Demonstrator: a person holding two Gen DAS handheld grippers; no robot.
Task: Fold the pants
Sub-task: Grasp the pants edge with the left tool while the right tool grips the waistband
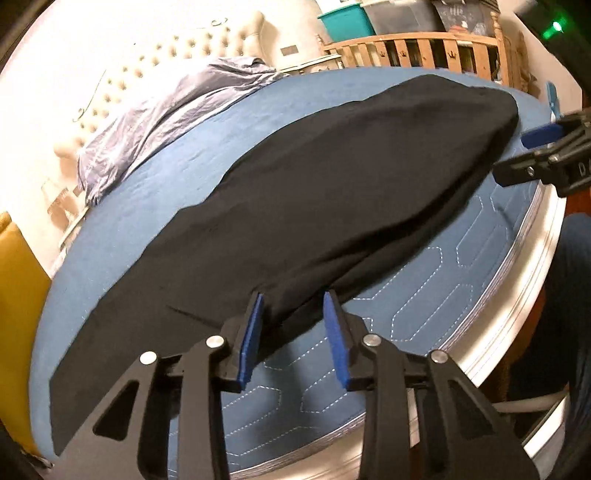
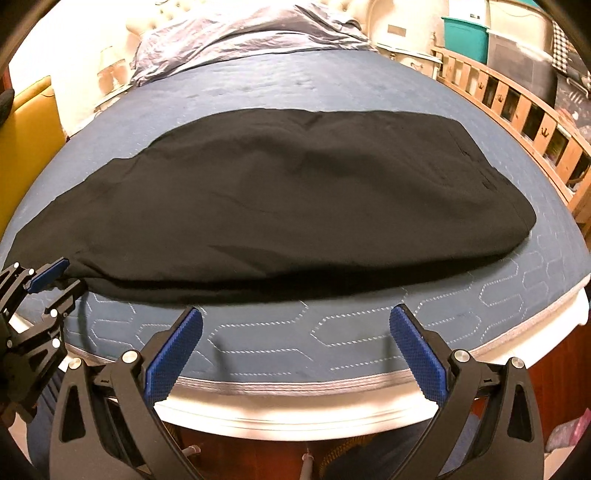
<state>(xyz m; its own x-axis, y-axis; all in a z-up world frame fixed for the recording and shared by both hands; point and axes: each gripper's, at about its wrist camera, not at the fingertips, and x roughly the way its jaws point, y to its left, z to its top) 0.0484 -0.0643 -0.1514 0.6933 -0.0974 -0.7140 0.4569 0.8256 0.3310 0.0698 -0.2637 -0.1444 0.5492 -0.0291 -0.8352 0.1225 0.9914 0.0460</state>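
Black pants (image 1: pixel 295 192) (image 2: pixel 277 199) lie flat across the blue quilted mattress (image 1: pixel 424 295) (image 2: pixel 332 332), legs laid together. One end reaches the left, the wider end the right. My left gripper (image 1: pixel 295 299) is open, its blue pads either side of the pants' near edge; the cloth reaches between the fingertips. From the right wrist view, the left gripper (image 2: pixel 74 274) sits at the pants' left end. My right gripper (image 2: pixel 295 314) stands wide open just in front of the near edge, touching nothing. It shows as the right gripper (image 1: pixel 517 155) by the pants' far end.
Crumpled lilac bedding (image 2: pixel 251 37) and a tufted headboard (image 1: pixel 155 74) are at the bed's head. A wooden crib rail (image 2: pixel 517 110) with storage bins (image 2: pixel 465 33) runs along the right. A yellow cushion (image 2: pixel 26 147) is at the left. The mattress's white front edge (image 2: pixel 295 413) drops to a wooden floor.
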